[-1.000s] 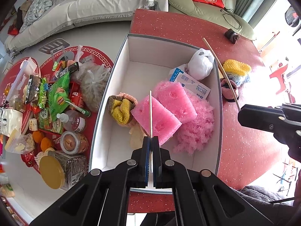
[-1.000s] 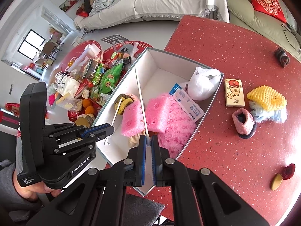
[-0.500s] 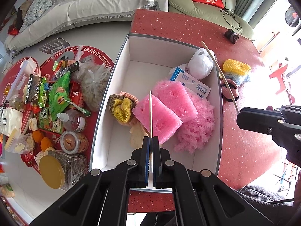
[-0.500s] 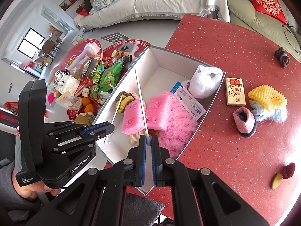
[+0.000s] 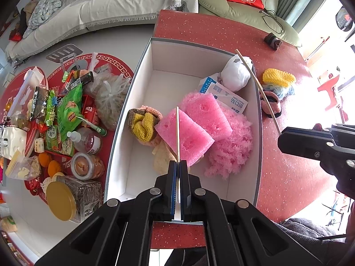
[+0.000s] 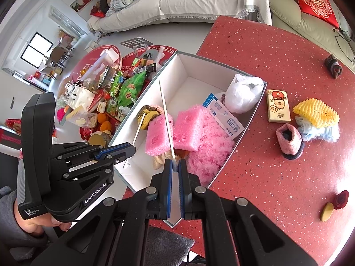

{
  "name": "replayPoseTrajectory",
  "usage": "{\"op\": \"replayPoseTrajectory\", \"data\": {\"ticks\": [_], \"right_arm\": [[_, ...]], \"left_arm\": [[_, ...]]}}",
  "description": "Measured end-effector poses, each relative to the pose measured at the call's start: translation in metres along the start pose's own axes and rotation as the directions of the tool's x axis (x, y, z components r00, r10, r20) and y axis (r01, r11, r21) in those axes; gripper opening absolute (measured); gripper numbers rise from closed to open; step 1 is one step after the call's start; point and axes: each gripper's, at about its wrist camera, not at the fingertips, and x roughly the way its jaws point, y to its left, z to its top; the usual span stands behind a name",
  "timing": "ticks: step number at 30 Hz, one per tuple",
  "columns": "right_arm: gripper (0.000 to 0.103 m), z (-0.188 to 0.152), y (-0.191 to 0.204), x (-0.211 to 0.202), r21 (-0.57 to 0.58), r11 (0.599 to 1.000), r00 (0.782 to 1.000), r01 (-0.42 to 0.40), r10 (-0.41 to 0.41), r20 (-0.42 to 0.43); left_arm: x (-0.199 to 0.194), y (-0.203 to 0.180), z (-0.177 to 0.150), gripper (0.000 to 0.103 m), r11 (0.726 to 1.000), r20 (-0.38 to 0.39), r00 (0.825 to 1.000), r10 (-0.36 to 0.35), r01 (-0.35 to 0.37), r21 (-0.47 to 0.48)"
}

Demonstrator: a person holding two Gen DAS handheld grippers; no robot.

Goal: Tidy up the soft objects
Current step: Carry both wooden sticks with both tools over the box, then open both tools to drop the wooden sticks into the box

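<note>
A white box point(image 5: 188, 55) on the red table holds two pink foam blocks point(image 5: 190, 133), a pink fluffy piece point(image 5: 233, 146), a yellow-brown knit point(image 5: 144, 124) and a white bag point(image 5: 235, 75). My left gripper point(image 5: 178, 166) hovers over the box's near end, shut on a thin wooden stick point(image 5: 177, 133) that points across the nearer block. My right gripper point(image 6: 175, 164) is beside it, shut on a second stick point(image 6: 165, 115). On the table to the right lie a yellow foam net point(image 6: 315, 113), a pale blue fluffy piece point(image 6: 319, 130) and a pink sock point(image 6: 288, 137).
A blue-white tissue packet point(image 5: 226, 97) lies in the box. A small cartoon-print pack point(image 6: 278, 105), a dark rolled sock point(image 6: 334, 66) and a red rose point(image 6: 341, 199) sit on the red table point(image 6: 277, 188). Left of the box, on the floor, is a heap of snacks and jars point(image 5: 66, 122).
</note>
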Motion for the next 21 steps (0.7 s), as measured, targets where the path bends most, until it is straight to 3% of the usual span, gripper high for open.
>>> {"op": "replayPoseTrajectory", "data": {"ticks": [21], "right_arm": [[0.005, -0.0027, 0.0033, 0.0012, -0.013, 1.000, 1.000, -0.004, 0.004, -0.008]], "left_arm": [[-0.0001, -0.0015, 0.0007, 0.002, 1.000, 0.000, 1.000, 0.001, -0.001, 0.004]]}}
